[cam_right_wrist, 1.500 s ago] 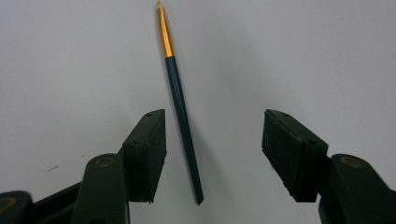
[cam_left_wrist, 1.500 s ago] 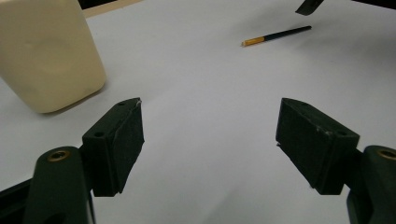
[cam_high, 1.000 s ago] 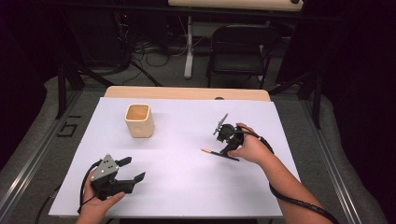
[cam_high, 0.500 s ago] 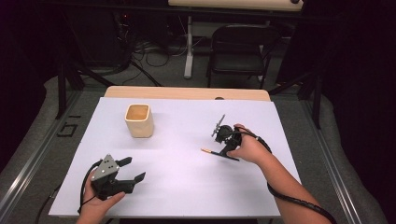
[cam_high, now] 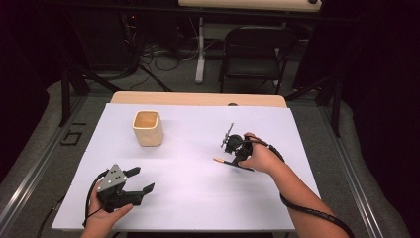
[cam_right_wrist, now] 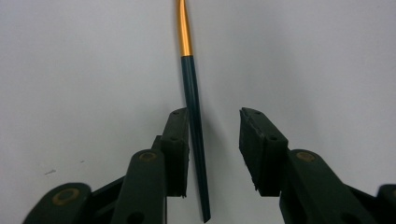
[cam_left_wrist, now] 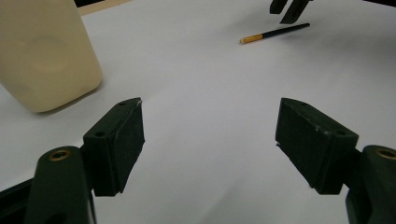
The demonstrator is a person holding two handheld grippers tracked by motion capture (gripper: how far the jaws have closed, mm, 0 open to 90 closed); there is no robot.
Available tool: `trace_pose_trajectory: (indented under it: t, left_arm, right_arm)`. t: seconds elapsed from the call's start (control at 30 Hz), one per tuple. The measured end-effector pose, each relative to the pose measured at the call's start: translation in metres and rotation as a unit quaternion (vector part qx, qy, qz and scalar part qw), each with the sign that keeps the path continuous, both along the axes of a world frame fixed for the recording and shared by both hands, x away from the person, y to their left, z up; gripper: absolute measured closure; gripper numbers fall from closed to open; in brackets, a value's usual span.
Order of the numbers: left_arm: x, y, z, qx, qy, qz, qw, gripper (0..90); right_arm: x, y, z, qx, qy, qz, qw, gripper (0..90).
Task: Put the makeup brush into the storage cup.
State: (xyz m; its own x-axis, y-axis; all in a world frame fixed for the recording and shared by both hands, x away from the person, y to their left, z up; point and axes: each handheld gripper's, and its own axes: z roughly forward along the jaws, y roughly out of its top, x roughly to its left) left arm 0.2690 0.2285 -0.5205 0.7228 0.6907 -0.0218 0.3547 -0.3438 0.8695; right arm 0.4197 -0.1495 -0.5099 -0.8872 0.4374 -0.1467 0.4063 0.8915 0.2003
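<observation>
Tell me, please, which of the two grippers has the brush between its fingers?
The right gripper: the dark-handled brush lies between its open fingers, while the left gripper brackets bare table.

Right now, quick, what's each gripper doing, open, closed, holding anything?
Left gripper: open, jaws wide apart over bare table, holding nothing.
Right gripper: open, jaws astride the dark pen on the table, not yet clamped on it.

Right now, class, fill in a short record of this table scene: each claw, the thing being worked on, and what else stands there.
right claw: open, jaws astride the brush, not yet closed
brush: dark handle, gold ferrule, lying flat on the table, close against one jaw
left claw: open, holding nothing, near table's front edge
cup: cream, upright, far left of the table
</observation>
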Motion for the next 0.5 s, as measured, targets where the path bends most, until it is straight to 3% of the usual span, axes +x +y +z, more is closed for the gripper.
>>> trace_pose_trajectory:
  t: [0.5]
  left_arm:
    - [0.000,0.000,0.000,-0.001,0.001,0.000,1.0000,24.0]
  right_arm:
    - [0.001,0.001,-0.012,-0.026,0.022,0.013,0.9993,72.8]
